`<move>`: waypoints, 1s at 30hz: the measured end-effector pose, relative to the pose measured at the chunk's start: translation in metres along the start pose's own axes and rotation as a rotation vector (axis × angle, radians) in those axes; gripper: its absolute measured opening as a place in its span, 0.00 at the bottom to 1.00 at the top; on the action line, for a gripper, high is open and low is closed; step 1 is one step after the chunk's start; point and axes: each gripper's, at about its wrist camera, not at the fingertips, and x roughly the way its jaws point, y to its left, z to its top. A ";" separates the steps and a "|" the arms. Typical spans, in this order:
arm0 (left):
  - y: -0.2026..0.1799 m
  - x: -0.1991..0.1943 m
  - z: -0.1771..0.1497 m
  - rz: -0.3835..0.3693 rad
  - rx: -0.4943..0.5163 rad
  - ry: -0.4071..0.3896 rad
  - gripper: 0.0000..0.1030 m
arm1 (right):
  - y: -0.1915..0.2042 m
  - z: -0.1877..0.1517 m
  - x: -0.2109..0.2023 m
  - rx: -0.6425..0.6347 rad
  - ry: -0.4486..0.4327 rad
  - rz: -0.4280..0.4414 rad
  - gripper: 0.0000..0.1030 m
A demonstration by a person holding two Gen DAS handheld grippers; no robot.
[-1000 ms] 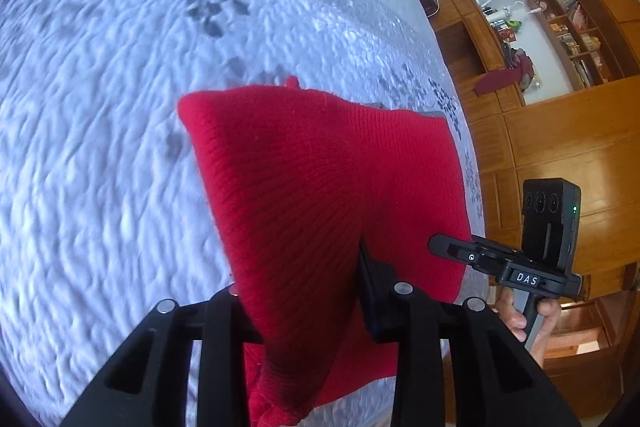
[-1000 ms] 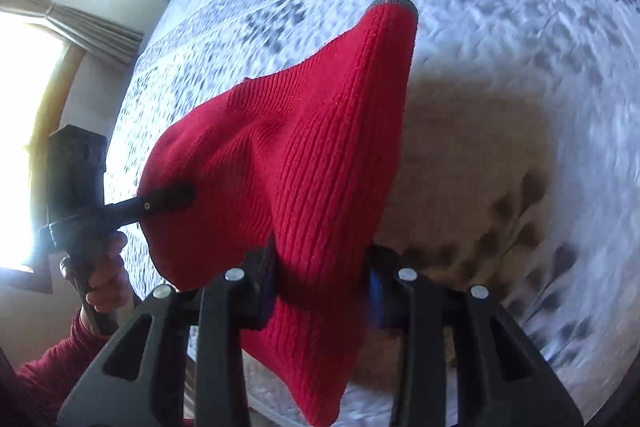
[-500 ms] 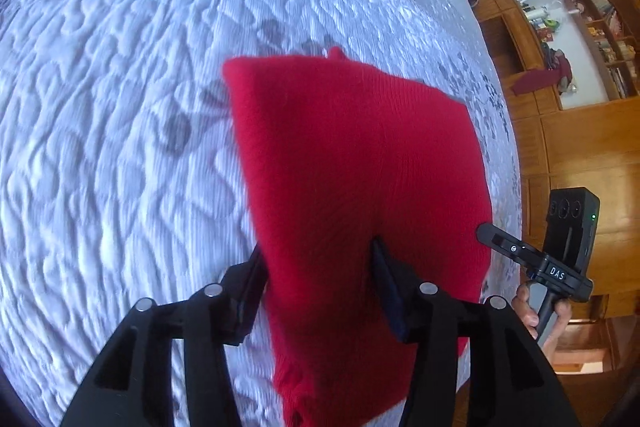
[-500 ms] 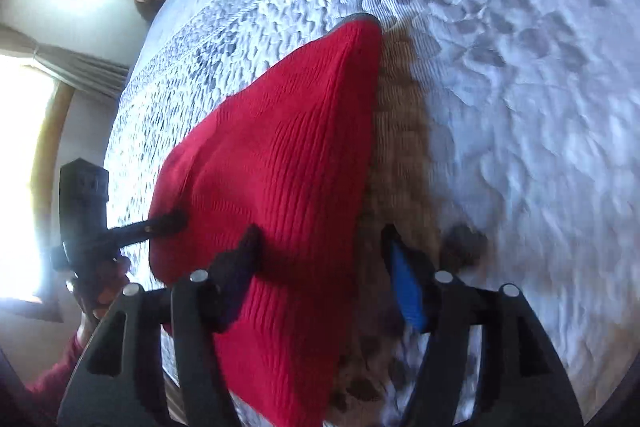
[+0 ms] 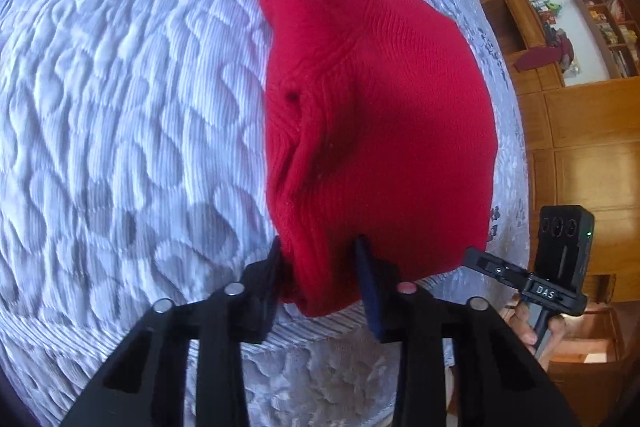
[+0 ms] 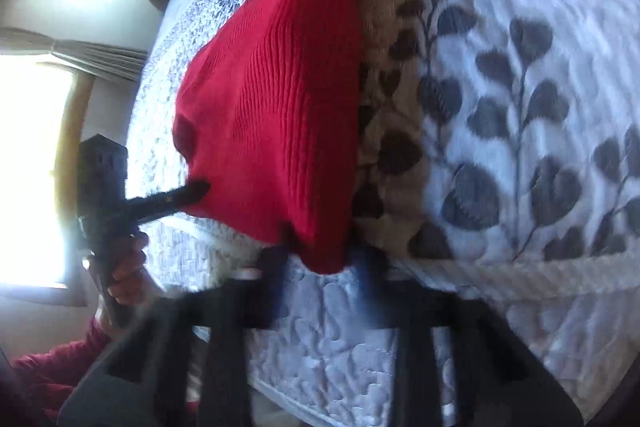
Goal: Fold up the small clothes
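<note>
Left gripper (image 5: 320, 267) comes in low from the near edge of the bed, fingers pointing far across the quilt, and its jaws stand partly apart with the near-left corner of the red knit garment (image 5: 372, 115) bunched between them; the left finger (image 5: 268, 271) presses the cloth, the blue-padded right finger (image 5: 370, 287) sits just beside the fold, so it looks like a loose hold rather than a hard pinch. The garment lies spread on the white quilted bedspread (image 5: 120, 107), its far tip reaching toward the grey leaf print, a puckered ridge running down its left side. Over to the right, the right gripper (image 5: 486, 263) touches the garment's near-right corner, a hand wrapped round its handle below. From the right wrist view, the right gripper (image 6: 324, 259) also enters from the near edge, blurred; the garment (image 6: 276, 107) has its near corner sitting between the jaws, which stand partly apart, though whether they truly bear on the cloth I cannot tell. The left gripper (image 6: 192, 193) pokes into the garment's left edge. Wooden cabinets (image 5: 580, 147) stand far right.
</note>
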 end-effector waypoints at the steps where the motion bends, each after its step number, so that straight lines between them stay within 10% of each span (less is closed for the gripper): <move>1: -0.001 -0.002 -0.002 0.002 -0.009 -0.003 0.29 | 0.001 0.003 -0.002 0.001 -0.004 -0.002 0.14; 17: -0.004 0.002 -0.025 0.047 0.034 -0.036 0.31 | -0.008 -0.007 -0.012 -0.033 -0.060 -0.202 0.15; 30: -0.025 -0.019 -0.057 0.269 0.133 -0.128 0.65 | 0.026 -0.048 -0.013 -0.093 -0.163 -0.382 0.51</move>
